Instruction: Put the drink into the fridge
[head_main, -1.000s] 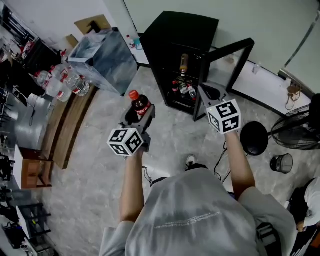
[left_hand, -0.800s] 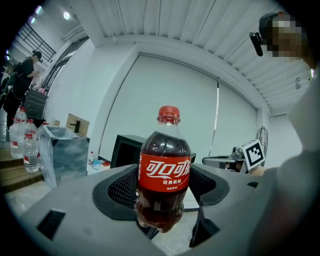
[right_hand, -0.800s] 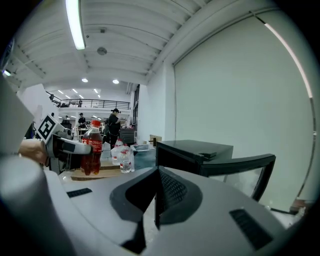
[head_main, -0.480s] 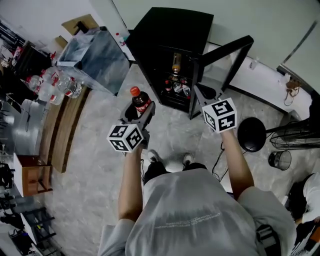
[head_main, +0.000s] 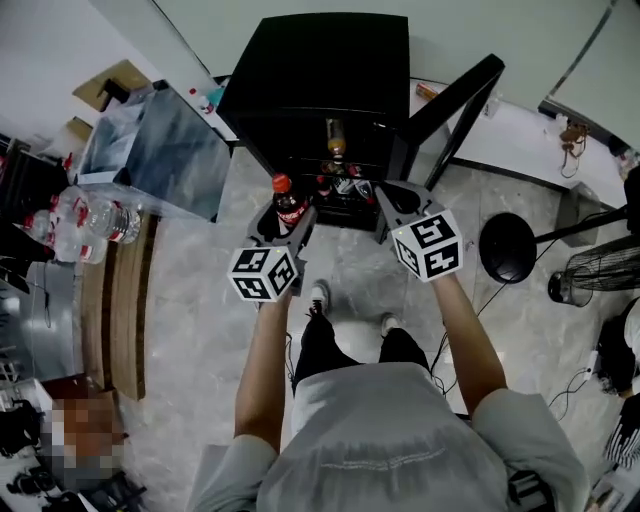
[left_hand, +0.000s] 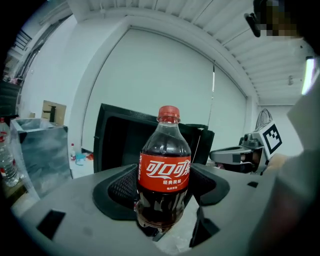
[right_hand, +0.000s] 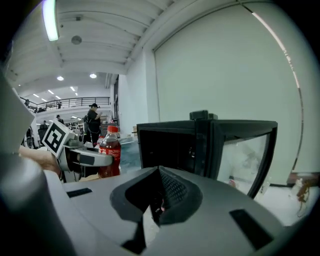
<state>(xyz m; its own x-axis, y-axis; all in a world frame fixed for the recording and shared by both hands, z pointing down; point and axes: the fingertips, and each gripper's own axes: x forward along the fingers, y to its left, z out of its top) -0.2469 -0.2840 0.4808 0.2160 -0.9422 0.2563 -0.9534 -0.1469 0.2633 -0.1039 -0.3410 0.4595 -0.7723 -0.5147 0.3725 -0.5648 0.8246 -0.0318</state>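
Standing upright between the left gripper's (head_main: 284, 222) jaws, which are clamping its lower body, the cola bottle (head_main: 288, 205) is facing the fridge's (head_main: 320, 60) open front, just short of it. The right gripper (head_main: 393, 203), jaws pressed together on nothing, is hovering beside the fridge door (head_main: 452, 105). Free shelf room is probably there, though the inside is dim.
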